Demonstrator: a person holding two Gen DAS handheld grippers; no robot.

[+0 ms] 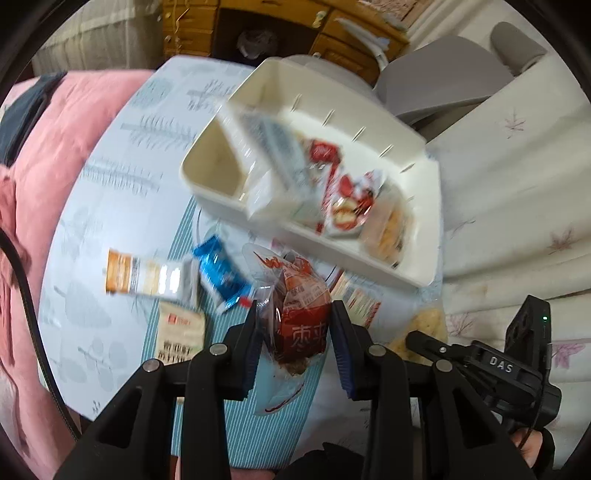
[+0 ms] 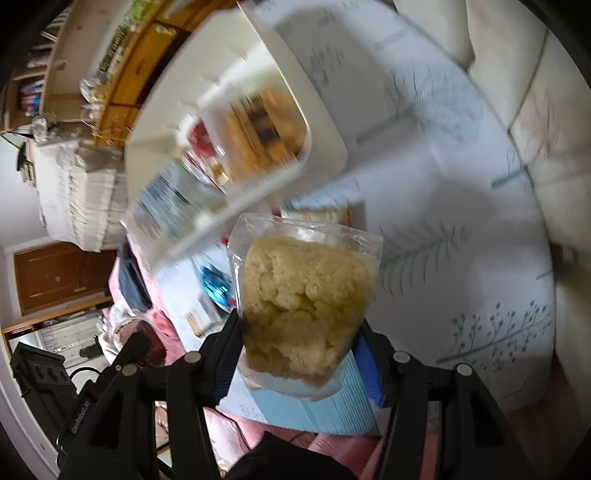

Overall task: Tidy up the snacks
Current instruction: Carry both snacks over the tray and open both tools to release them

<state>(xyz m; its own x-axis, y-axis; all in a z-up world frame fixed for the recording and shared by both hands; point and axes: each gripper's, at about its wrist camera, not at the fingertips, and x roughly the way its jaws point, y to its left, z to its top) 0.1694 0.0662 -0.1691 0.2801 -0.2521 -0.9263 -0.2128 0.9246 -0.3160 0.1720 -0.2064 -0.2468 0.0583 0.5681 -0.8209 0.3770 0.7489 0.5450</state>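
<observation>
My left gripper (image 1: pixel 294 314) is shut on a red-labelled clear snack packet (image 1: pixel 301 314) and holds it above the table. My right gripper (image 2: pixel 301 332) is shut on a clear bag of pale yellow crumbly snack (image 2: pixel 306 302); that gripper also shows at the right of the left wrist view (image 1: pixel 476 360). A white divided bin (image 1: pixel 417 162) stands beyond, with several packets in its larger section and one smaller section bare (image 1: pixel 218 170). It also shows blurred in the right wrist view (image 2: pixel 325 122). An orange-white packet (image 1: pixel 147 277), a blue packet (image 1: pixel 219 267) and a beige packet (image 1: pixel 181 336) lie on the table.
The table (image 1: pixel 110 192) has a pale leaf-print cloth and a teal striped mat (image 1: pixel 207 417). A pink blanket (image 1: pixel 55 147) lies at the left, a cream sofa (image 1: pixel 517 184) at the right, a wooden cabinet (image 1: pixel 280 26) behind.
</observation>
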